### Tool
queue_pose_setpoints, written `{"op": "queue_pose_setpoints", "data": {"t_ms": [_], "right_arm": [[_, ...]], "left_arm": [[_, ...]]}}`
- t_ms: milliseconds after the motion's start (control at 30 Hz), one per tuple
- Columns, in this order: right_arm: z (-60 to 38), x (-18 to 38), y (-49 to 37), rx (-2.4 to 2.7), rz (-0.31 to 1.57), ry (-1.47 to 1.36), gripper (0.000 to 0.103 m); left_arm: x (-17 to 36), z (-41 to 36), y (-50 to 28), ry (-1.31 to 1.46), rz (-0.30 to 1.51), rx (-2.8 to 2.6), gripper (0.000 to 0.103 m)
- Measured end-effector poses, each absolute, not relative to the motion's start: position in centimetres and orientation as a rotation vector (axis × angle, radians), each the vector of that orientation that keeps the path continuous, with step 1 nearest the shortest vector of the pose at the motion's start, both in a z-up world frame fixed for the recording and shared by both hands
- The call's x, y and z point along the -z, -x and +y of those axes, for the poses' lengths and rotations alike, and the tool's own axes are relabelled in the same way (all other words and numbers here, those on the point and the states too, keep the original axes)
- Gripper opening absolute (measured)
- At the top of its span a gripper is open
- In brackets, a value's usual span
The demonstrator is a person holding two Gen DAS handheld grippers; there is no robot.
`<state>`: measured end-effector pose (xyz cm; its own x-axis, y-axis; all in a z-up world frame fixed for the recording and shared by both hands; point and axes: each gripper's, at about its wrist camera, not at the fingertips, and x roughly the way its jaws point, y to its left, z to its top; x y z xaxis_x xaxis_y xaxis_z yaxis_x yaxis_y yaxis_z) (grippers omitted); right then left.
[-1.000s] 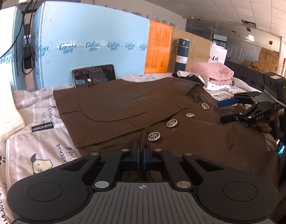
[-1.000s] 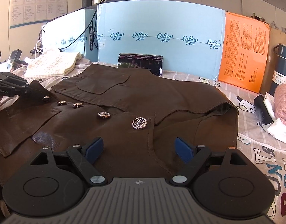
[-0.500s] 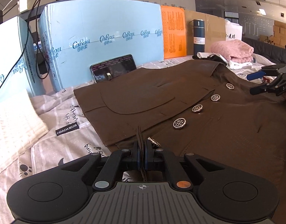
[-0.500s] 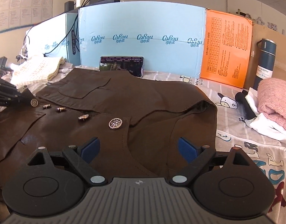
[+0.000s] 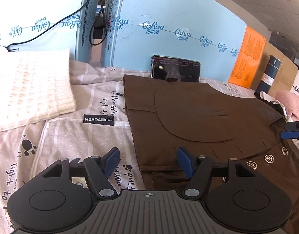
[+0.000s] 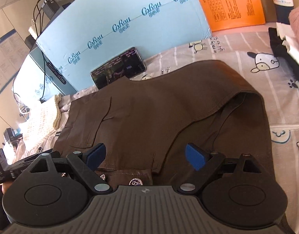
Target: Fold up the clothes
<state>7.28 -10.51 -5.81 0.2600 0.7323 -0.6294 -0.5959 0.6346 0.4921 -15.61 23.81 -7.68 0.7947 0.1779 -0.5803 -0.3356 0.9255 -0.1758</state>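
Note:
A brown button-front garment [image 5: 198, 117] lies flat on the printed bedsheet [image 5: 75, 136], with silver buttons [image 5: 268, 158] along its near right part. My left gripper [image 5: 148, 160] is open and empty, low over the garment's near left corner. My right gripper [image 6: 145, 155] is open and empty above the garment [image 6: 159, 107], just beyond a button [image 6: 135, 181]. The right gripper's tip shows at the right edge of the left wrist view [image 5: 293, 130]. The left gripper's body shows at the lower left of the right wrist view [image 6: 16, 167].
Light blue boxes [image 5: 178, 33] stand behind the garment, with a phone [image 5: 175, 69] leaning on them. A cream knit [image 5: 28, 89] lies at the left. An orange sheet [image 5: 247, 58], a dark bottle [image 5: 270, 72] and a pink folded cloth [image 5: 291, 101] are at the right.
My left gripper has let go of the garment's edge and opened, and it now points further left. My right gripper has stayed open and tilted down closer over the garment.

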Motion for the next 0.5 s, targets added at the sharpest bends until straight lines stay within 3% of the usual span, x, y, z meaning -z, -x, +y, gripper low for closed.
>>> {"op": "queue_pose_setpoints", "data": {"t_ms": [167,233,300,333,367,400,500], "right_arm": [[-9.0,6.7,-7.5,-0.896,0.965,-0.158,0.088],[-8.5,6.7,-7.2,-0.905,0.962,-0.135,0.081],[-8.1,6.6,-6.9,-0.893,0.95,-0.087,0.044],[-8.1,6.7,-7.0,-0.882,0.947,-0.065,0.033],[-8.3,6.7,-7.1,-0.874,0.943,-0.052,0.013],[-8.7,6.7,-7.3,-0.87,0.939,-0.053,0.005],[-10.0,6.7,-7.7,-0.846,0.917,-0.062,0.004]], "left_arm": [[8.0,22.8,15.4,0.21,0.599,-0.299,0.065],[8.0,22.6,15.2,0.193,0.602,-0.296,0.065],[8.0,22.5,15.2,0.188,0.603,-0.289,0.065],[7.9,22.4,15.3,0.186,0.602,-0.286,0.065],[7.9,22.3,15.3,0.183,0.602,-0.281,0.065],[7.9,22.3,15.3,0.181,0.602,-0.275,0.065],[7.6,22.0,15.3,0.164,0.594,-0.266,0.065]]}}
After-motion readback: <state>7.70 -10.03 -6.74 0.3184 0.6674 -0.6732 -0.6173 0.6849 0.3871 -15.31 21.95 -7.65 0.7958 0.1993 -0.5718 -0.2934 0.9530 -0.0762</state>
